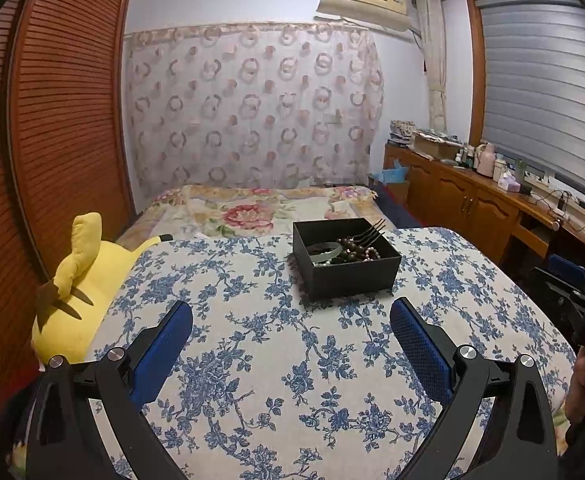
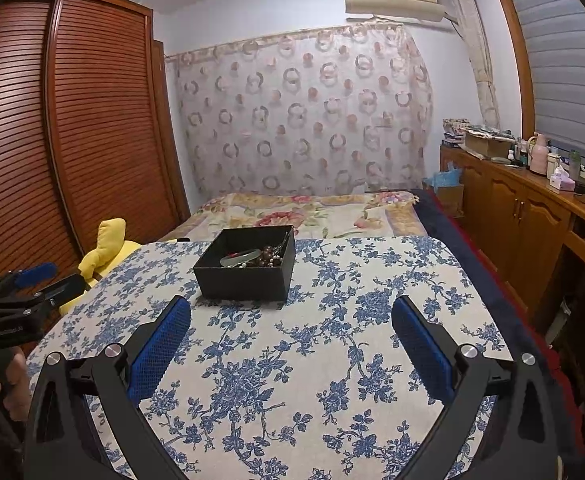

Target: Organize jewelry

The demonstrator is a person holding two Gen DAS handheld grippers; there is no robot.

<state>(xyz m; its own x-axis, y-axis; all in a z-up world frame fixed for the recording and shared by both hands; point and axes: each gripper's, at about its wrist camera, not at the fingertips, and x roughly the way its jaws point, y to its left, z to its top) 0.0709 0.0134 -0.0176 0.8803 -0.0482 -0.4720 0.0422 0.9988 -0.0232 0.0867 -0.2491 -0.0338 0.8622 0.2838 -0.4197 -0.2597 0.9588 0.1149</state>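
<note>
A: What's under your grippers?

B: A cloth with a blue floral print (image 1: 276, 360), matte and flat. Your left gripper (image 1: 292, 344) and right gripper (image 2: 292, 340) both hang over it with their blue mesh-textured pads spread wide, holding nothing.

A: And the jewelry?

B: In the black rectangular box (image 1: 348, 276), lidless, near the cloth's far edge. Inside you have a pale smooth bangle (image 1: 324, 249), dark round beads (image 1: 356, 250) and a dark pronged hair comb (image 1: 372, 230) leaning on the far wall, prongs pointing up and away.

A: Beside the cloth?

B: A yellow plush toy (image 1: 76, 292) lies to the left.
</note>
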